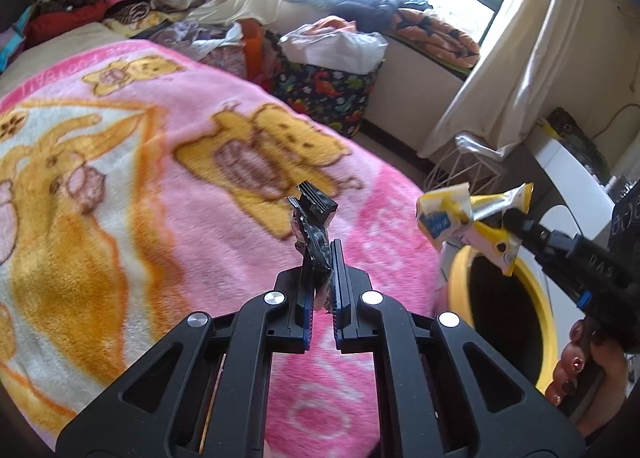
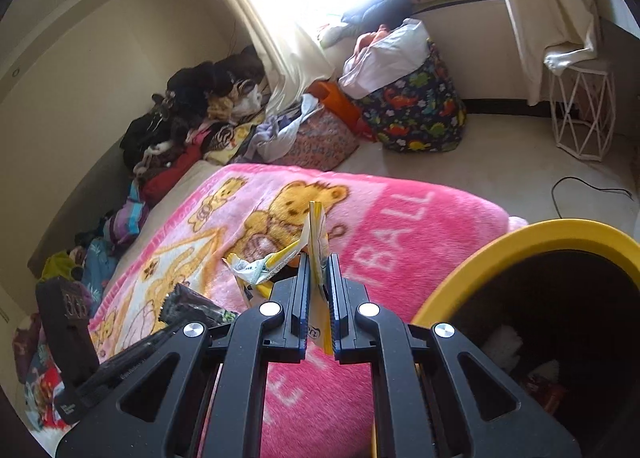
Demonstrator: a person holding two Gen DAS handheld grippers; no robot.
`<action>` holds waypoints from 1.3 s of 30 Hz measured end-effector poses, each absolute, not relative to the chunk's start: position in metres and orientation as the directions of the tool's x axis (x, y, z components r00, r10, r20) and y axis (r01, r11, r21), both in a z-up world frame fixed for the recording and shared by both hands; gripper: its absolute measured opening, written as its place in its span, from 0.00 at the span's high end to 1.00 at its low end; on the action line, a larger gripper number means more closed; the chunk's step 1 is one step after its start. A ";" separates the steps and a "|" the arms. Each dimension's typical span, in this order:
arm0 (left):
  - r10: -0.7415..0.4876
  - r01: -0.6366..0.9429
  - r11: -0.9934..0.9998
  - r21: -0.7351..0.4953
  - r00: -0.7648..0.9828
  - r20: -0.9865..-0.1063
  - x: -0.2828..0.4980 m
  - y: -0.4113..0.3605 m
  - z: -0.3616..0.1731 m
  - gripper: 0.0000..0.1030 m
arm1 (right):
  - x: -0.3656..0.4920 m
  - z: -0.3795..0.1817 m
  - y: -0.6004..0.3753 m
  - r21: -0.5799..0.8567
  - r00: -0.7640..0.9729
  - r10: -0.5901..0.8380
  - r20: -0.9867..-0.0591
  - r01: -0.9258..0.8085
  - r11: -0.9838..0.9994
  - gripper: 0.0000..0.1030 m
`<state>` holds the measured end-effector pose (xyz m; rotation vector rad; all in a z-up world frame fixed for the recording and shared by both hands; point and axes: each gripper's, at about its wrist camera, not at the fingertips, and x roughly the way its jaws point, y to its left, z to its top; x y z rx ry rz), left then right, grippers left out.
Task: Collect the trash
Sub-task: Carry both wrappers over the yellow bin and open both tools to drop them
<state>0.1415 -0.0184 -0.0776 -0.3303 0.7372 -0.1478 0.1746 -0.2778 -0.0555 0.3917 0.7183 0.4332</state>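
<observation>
Left tool (image 1: 320,254) is clamped on a black wrapper (image 1: 314,234) above the pink blanket (image 1: 160,178). Right tool (image 2: 318,262) pinches a yellow wrapper (image 2: 318,234) beside the yellow bin (image 2: 520,234); inside the bin lie what may be scraps, too dark to tell.

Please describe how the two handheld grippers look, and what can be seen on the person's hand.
Both the left gripper and the right gripper are matte black linkage frames with silver round pivot bolts and blue-edged ribbed pads. The hand has dark red polished nails, one bearing a small gem.
</observation>
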 end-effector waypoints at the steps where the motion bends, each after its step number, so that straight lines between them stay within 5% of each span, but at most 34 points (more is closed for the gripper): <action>1: -0.251 0.026 0.938 -0.345 0.736 -0.629 0.140 -0.022 -0.074 0.96 | 0.172 -0.055 -0.282 0.483 0.677 0.501 -0.539 -0.238 0.843 0.92; 39: -0.394 0.279 0.917 -0.285 0.745 -0.538 0.105 -0.135 -0.014 0.96 | 0.094 -0.036 -0.393 0.472 0.806 0.318 -0.499 -0.055 0.880 0.92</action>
